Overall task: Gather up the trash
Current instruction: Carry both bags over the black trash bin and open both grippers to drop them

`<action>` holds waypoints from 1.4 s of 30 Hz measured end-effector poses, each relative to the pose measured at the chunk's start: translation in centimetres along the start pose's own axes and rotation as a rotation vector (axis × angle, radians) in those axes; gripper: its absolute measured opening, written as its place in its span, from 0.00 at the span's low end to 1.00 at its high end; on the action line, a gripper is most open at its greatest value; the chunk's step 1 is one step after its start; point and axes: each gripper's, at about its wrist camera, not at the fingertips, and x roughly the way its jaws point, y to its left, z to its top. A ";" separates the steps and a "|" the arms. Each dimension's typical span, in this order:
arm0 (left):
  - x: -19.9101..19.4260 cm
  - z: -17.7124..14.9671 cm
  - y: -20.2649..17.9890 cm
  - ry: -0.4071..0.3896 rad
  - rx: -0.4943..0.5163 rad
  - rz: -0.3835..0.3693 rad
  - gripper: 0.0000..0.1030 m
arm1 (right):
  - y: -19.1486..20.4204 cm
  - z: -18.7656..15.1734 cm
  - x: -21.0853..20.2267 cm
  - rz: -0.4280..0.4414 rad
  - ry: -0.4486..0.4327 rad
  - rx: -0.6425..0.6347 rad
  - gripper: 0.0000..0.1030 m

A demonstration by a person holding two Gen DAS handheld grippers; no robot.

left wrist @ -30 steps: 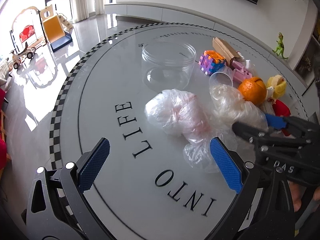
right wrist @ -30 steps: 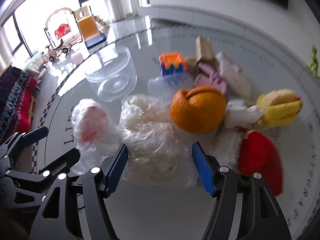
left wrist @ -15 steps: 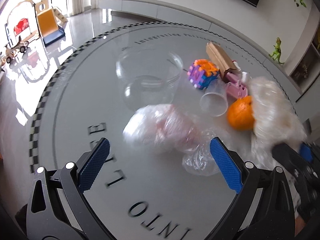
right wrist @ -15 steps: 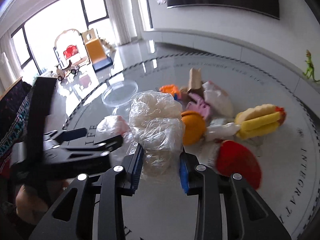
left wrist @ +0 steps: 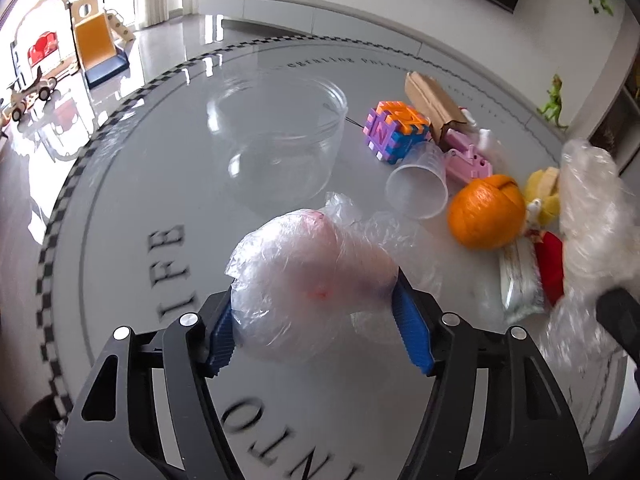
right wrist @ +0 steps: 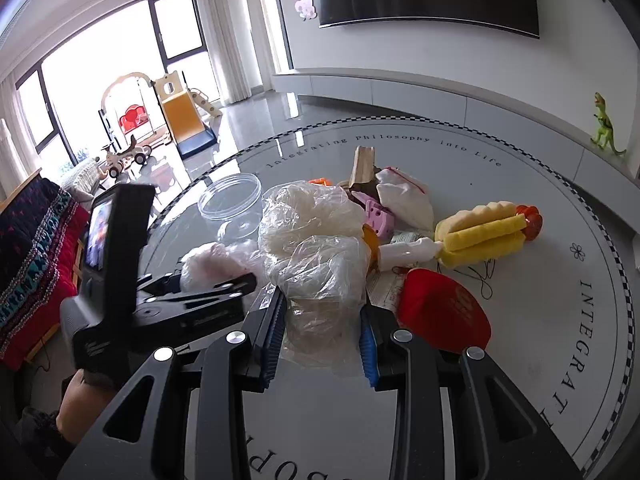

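My left gripper (left wrist: 316, 320) is shut on a crumpled clear plastic bag with pink inside (left wrist: 308, 280), just above the round grey table (left wrist: 120, 264). My right gripper (right wrist: 322, 332) is shut on a second crumpled clear plastic bag (right wrist: 316, 252) and holds it above the table; this bag shows blurred at the right of the left wrist view (left wrist: 592, 216). The left gripper and its pink bag (right wrist: 212, 264) show at the left of the right wrist view. A clear round plastic container (left wrist: 280, 136) stands open on the table beyond the left gripper; it also shows in the right wrist view (right wrist: 232, 208).
On the table lie a clear plastic cup (left wrist: 420, 188) on its side, an orange (left wrist: 486, 216), a puzzle cube (left wrist: 396, 128), a brown paper bag (left wrist: 432, 104), a pink toy (left wrist: 468, 160), a toy hot dog (right wrist: 488, 228), a red piece (right wrist: 444, 308) and a white bag (right wrist: 404, 196).
My left gripper has closed on the pink-tinted bag. My right gripper closed on the other bag and lifted it up off the table.
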 end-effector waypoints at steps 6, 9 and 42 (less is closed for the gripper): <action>-4.0 -3.3 1.6 -0.044 0.002 -0.001 0.63 | 1.0 -0.3 -0.8 0.029 -0.003 -0.010 0.34; -5.8 -4.8 2.5 -0.060 0.004 0.017 0.63 | 2.2 -0.8 -1.0 0.057 0.001 -0.017 0.34; -24.3 -36.4 30.3 -0.032 -0.521 0.561 0.94 | 40.4 -17.5 -2.7 0.659 0.326 -0.585 0.65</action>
